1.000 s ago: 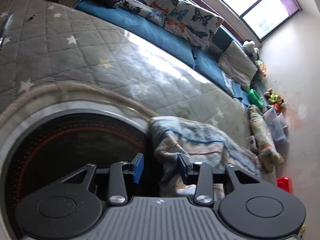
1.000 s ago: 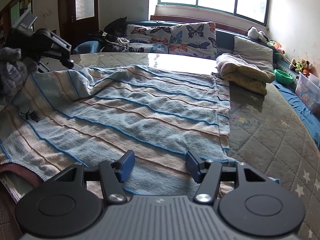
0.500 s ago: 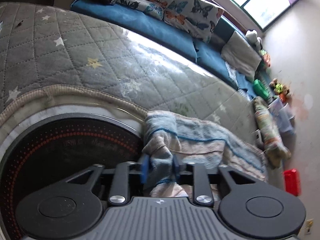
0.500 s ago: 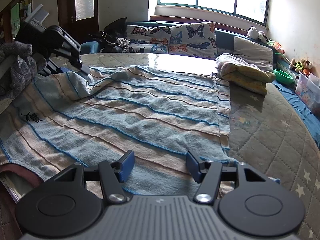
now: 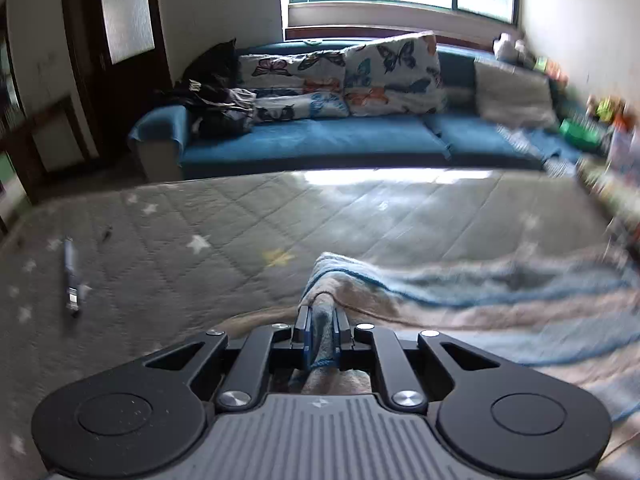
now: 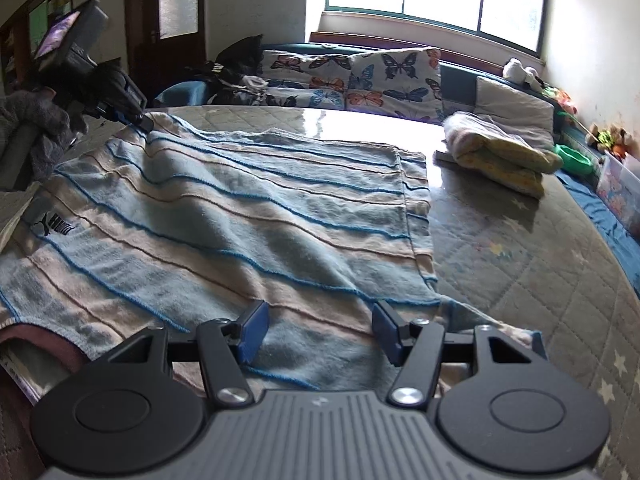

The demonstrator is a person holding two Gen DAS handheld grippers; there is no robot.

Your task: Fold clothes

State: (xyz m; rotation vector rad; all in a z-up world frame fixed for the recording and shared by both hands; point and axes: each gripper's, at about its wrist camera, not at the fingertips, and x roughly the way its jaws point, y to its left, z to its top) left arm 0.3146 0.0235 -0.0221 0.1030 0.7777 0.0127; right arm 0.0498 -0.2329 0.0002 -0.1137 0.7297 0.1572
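One clear bin (image 6: 622,196) by wall — contents unclear, striped towel (image 6: 240,216) spread

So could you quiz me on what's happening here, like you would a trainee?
1. True or false: the left tool is clamped on a corner of the striped towel.
2. Is the right tool A) gripping the towel or B) open above it?
3. What lies folded on the quilted surface beyond the towel's far right corner?

Key: 1 true; 2 B; 3 a folded yellow blanket.
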